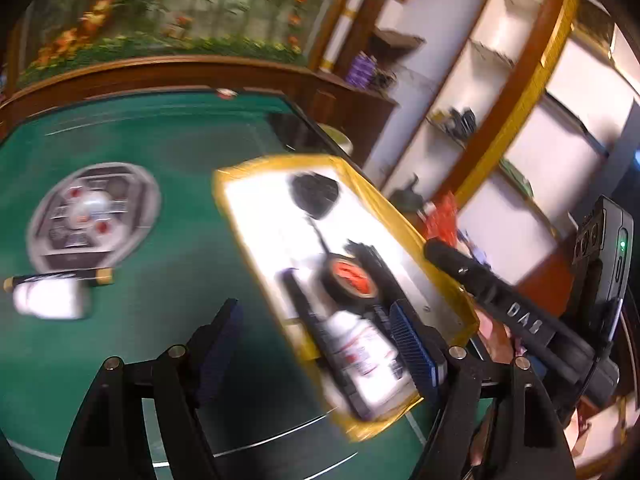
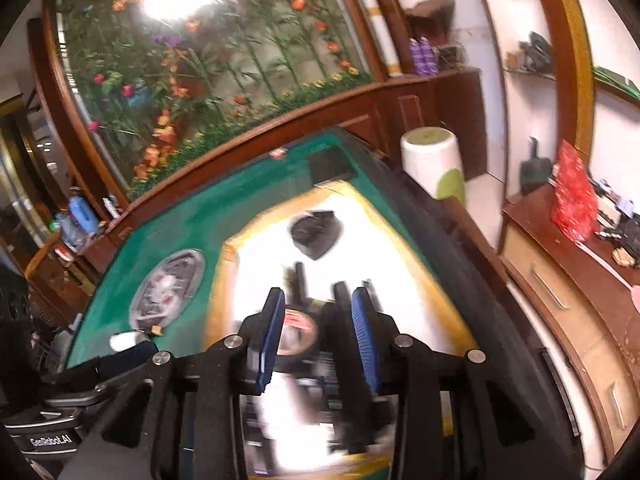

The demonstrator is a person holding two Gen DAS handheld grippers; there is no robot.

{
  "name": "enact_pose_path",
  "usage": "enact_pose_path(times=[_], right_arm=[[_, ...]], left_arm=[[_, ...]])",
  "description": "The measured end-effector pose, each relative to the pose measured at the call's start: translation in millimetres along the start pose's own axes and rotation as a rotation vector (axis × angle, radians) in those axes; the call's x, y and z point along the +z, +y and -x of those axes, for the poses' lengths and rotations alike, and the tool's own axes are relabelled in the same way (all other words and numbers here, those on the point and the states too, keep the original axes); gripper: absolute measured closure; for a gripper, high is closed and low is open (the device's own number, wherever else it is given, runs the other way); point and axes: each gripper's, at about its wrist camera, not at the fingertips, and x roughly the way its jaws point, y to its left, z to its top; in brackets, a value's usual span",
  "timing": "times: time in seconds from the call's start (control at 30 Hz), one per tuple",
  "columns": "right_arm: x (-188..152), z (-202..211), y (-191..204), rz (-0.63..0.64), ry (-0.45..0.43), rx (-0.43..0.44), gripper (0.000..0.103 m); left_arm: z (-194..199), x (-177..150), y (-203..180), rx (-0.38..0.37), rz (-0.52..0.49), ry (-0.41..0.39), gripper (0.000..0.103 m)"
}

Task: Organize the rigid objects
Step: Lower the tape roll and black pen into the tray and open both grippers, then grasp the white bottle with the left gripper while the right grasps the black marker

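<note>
A white tray with a yellow taped rim [image 1: 280,162] [image 2: 218,300] lies on the green table. It holds a black lump [image 1: 314,194] [image 2: 316,234], a black tape roll with a red centre [image 1: 352,280] [image 2: 298,332], a white labelled bottle [image 1: 360,348] and black bars. My left gripper [image 1: 320,340] is open and straddles the tray's near left edge, holding nothing. My right gripper [image 2: 318,336] hovers over the tray, open, with the tape roll showing behind the gap and no pad pressing on it. Another white bottle [image 1: 50,300] [image 2: 122,340] and a black stick with gold ends [image 1: 60,278] lie on the cloth at the left.
A round grey console [image 1: 94,216] [image 2: 168,290] sits in the middle of the table. A white and green stool [image 2: 434,164] stands past the table's right edge. A wooden drawer cabinet [image 2: 560,280] with a red bag [image 2: 572,196] lines the right wall.
</note>
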Motion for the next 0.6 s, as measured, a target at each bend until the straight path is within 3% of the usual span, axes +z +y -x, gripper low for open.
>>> enact_pose_path(times=[0.13,0.33,0.43,0.6], right_arm=[[0,-6,50,0.059,0.043,0.115,0.070],[-23,-46,134,0.178,0.213,0.277,0.070],[-35,-71,172,0.240,0.290,0.296,0.070],[-37,-117,205,0.265,0.351,0.274,0.070]], left_arm=[[45,-10,56,0.049,0.088,-0.080,0.017],[93,-37,157,0.254,0.230,-0.186,0.016],[98,-56,209,0.361,0.331,-0.187,0.016],[88,-75,276,0.357,0.532,-0.136,0.016]])
